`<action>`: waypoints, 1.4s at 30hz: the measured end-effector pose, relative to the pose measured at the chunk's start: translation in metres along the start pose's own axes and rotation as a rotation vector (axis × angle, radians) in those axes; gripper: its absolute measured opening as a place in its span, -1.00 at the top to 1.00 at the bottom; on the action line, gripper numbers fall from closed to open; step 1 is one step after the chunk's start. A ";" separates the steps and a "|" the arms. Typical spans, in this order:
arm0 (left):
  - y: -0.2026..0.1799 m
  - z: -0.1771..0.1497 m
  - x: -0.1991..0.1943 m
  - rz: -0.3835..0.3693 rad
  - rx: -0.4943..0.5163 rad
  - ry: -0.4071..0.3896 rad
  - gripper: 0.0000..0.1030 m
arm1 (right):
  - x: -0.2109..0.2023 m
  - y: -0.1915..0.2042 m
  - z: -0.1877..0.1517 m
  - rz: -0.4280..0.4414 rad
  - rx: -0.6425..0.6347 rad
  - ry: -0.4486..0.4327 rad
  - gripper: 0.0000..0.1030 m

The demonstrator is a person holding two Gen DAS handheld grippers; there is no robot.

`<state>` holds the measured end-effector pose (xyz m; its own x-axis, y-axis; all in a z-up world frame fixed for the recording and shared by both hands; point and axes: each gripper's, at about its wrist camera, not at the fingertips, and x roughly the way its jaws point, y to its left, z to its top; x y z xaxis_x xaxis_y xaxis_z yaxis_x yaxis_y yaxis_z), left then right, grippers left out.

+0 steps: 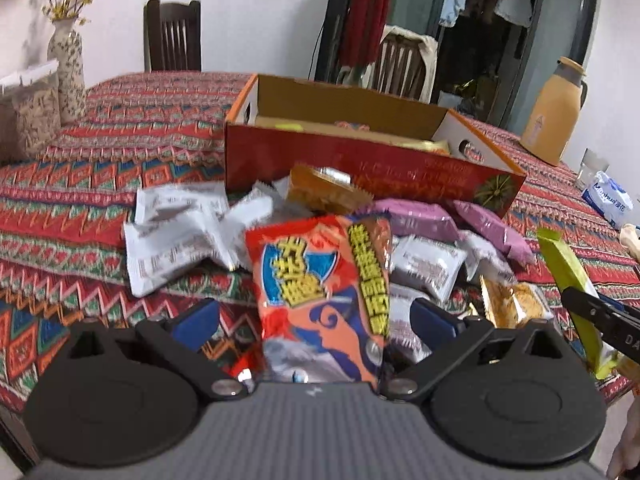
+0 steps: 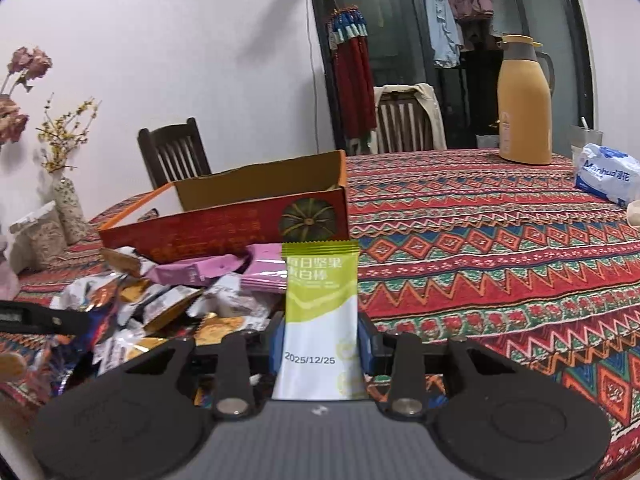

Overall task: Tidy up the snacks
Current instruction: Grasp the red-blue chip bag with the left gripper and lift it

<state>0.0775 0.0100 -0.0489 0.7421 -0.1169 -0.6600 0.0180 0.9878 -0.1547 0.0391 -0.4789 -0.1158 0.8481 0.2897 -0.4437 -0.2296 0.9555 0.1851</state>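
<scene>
My left gripper (image 1: 316, 316) is open, its blue pads wide on either side of an orange-red snack packet (image 1: 320, 292) that stands between them over the pile. White (image 1: 176, 236), purple (image 1: 416, 220) and gold (image 1: 324, 192) packets lie heaped in front of a red cardboard box (image 1: 368, 168). My right gripper (image 2: 322, 344) is shut on a green-and-white nut bar packet (image 2: 320, 320), held upright; it also shows in the left wrist view (image 1: 568, 276). The box (image 2: 224, 232) and the pile (image 2: 180, 300) lie to its left.
A patterned red tablecloth (image 2: 500, 260) covers the table. A yellow thermos (image 2: 524, 104), a tissue pack (image 2: 606, 176), flower vases (image 1: 68, 72) and wooden chairs (image 1: 172, 36) stand around the far edges.
</scene>
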 end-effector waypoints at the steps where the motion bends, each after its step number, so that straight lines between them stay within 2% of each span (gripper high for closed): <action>1: 0.001 -0.002 0.001 0.000 -0.008 0.007 -1.00 | -0.001 0.001 -0.001 0.006 -0.001 0.000 0.32; 3: 0.002 -0.006 0.004 0.011 -0.020 0.018 -0.91 | -0.002 0.003 -0.003 0.017 -0.002 0.001 0.32; 5: 0.004 -0.009 0.005 0.000 -0.033 0.025 -0.60 | -0.004 0.005 -0.004 0.027 -0.004 0.002 0.32; 10: 0.002 -0.012 0.001 -0.028 -0.036 0.006 -0.18 | -0.008 0.012 -0.008 0.054 -0.016 0.004 0.32; 30: -0.005 -0.012 -0.036 0.010 0.031 -0.102 -0.13 | -0.021 0.025 -0.004 0.067 -0.037 -0.027 0.31; 42: 0.000 0.015 -0.040 0.051 0.044 -0.168 -0.13 | -0.010 0.028 0.019 0.052 -0.049 -0.061 0.32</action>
<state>0.0578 0.0157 -0.0118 0.8443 -0.0513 -0.5334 0.0039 0.9960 -0.0895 0.0332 -0.4565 -0.0898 0.8617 0.3364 -0.3799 -0.2956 0.9413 0.1630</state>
